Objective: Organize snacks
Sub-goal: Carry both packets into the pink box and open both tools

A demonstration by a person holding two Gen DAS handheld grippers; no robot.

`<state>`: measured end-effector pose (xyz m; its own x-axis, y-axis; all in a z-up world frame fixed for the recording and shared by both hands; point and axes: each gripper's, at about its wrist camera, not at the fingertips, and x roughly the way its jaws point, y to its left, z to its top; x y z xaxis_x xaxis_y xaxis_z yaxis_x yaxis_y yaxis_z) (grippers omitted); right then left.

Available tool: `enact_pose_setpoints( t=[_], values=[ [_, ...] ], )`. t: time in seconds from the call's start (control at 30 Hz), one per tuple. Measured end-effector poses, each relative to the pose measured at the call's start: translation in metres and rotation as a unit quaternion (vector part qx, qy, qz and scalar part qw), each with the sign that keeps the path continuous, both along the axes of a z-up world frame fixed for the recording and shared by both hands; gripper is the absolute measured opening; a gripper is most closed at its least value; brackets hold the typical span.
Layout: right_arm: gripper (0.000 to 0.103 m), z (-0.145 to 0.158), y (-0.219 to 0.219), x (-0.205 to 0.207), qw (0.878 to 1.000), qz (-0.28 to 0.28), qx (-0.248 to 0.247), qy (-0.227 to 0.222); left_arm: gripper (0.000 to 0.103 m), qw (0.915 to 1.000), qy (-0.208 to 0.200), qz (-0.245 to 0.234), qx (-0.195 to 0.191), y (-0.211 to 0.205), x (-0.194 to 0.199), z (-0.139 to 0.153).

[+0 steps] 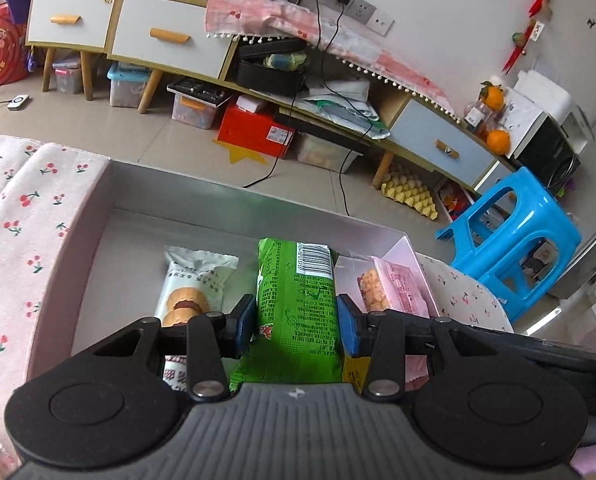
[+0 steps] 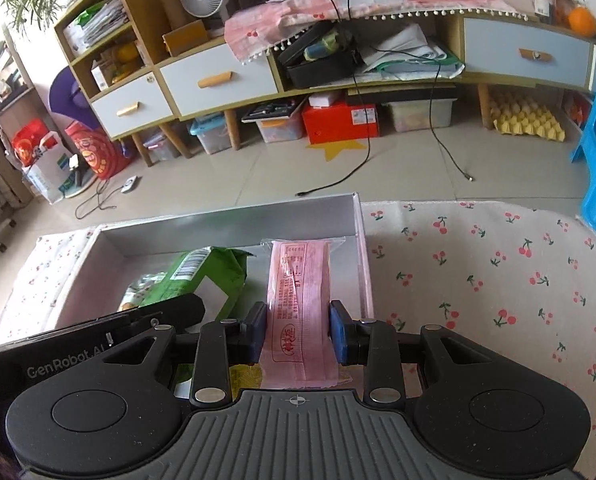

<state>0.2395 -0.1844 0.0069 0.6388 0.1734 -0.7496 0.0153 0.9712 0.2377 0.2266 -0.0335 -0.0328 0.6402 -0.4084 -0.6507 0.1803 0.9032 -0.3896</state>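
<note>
Fingers [image 1: 246,322] of the left gripper [image 1: 296,320] are clamped on a green packet [image 1: 296,292], 1 blue pad pressing each long side. The packet points away from the camera, barcode end farthest, and it hangs inside a shallow grey box [image 1: 98,216] with pale pink walls. To the left of the packet a white cookie packet [image 1: 192,284] lies flat on the box floor. To the right of it, near the right wall of the box, the pink packet [image 1: 397,290] is seen, and the black body of the other gripper shows at the right edge.

In the right wrist view the fingers [image 2: 337,332] of the right gripper [image 2: 298,332] are closed on the pink packet [image 2: 299,300], which also points forward, 1 pad on each side. It is held over the right end of the box [image 2: 234,228], just beside the right wall. The green packet [image 2: 202,276] is next to it on the left, with the left gripper [image 2: 98,340] coming in from the lower left.

The box rests on a white cloth with red cherries [image 2: 497,280]. Behind it is a tiled floor [image 2: 258,172] with black cables, then a low cabinet with drawers [image 2: 218,80]. A blue plastic stool [image 1: 513,240] stands near the right side of the table.
</note>
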Motion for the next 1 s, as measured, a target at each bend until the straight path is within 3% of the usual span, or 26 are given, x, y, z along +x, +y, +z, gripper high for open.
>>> enact_pose_setpoints(
  t=[0.23, 0.53, 0.63, 0.8, 1.0],
  values=[
    [0.04, 0.003, -0.007, -0.004, 1.0, -0.005, 0.017, -0.019, 0.041, 0.9999, -0.006, -0.01, -0.004, 0.0, -0.001, 0.002],
    [0.057, 0.035, -0.008, -0.02, 0.999, -0.008, 0.018, -0.027, 0.062, 0.9997, -0.007, -0.017, 0.015, 0.004, -0.017, 0.021],
    [0.071, 0.049, -0.005, -0.033, 0.999, -0.005, 0.01, -0.034, 0.07, 0.9996, -0.005, -0.019, 0.021, 0.011, -0.028, 0.031],
    [0.082, 0.071, 0.004, -0.06, 0.999, 0.0, 0.004, -0.04, 0.083, 0.9991, -0.002, -0.021, 0.036, 0.021, -0.047, 0.047],
    [0.086, 0.085, 0.017, -0.088, 0.999, 0.004, -0.008, -0.04, 0.09, 0.998, -0.006, -0.027, 0.058, 0.031, -0.07, 0.058]
  ],
)
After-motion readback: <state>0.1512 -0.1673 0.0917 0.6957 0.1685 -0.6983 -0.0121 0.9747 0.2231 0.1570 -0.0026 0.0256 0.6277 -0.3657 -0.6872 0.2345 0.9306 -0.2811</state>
